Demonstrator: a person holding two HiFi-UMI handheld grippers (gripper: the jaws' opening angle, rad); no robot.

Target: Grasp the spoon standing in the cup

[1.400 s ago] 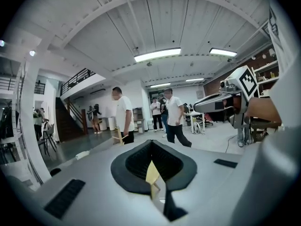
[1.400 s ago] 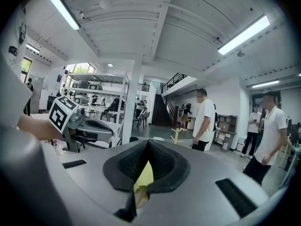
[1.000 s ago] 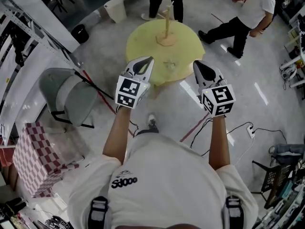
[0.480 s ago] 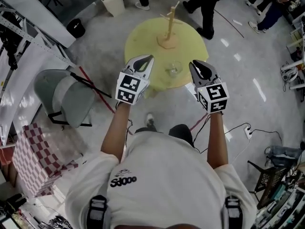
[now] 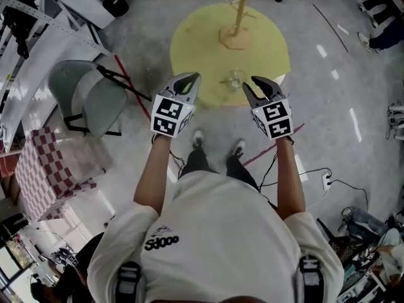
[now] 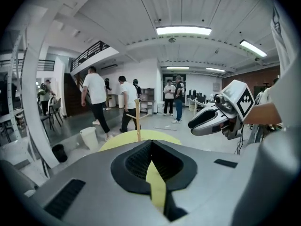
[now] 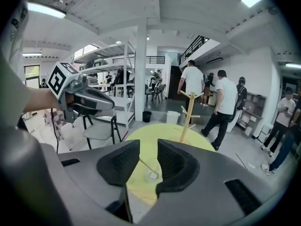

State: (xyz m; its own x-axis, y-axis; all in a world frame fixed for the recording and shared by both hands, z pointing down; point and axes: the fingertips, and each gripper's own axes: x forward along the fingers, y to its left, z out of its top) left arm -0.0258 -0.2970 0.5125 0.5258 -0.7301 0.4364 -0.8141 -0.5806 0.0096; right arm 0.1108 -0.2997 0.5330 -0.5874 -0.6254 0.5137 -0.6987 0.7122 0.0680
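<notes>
A clear glass cup (image 5: 235, 79) stands near the front edge of a round yellow table (image 5: 202, 36), with a thin spoon (image 7: 142, 165) leaning in it. Both grippers are held up in the air short of the table. My right gripper (image 5: 255, 86) is just right of the cup in the head view. Its jaws are opening, and nothing is between them. In the right gripper view the cup (image 7: 151, 174) shows through the gap, well beyond the right gripper (image 7: 148, 146). My left gripper (image 5: 188, 82) is left of the cup, and in its own view the left gripper (image 6: 151, 147) is shut and empty.
A wooden mug tree (image 5: 237, 24) stands at the table's far side. A grey folding chair (image 5: 88, 100) and a checked box (image 5: 44, 175) are on the left. A dark bin (image 5: 117, 4) is beyond them. Cables (image 5: 328, 178) lie on the floor at the right. People (image 7: 221, 107) walk behind the table.
The table and cup have come closer to both grippers as the person stepped forward. The right gripper's jaws, shut before, now stand apart. The left jaws stayed shut.
</notes>
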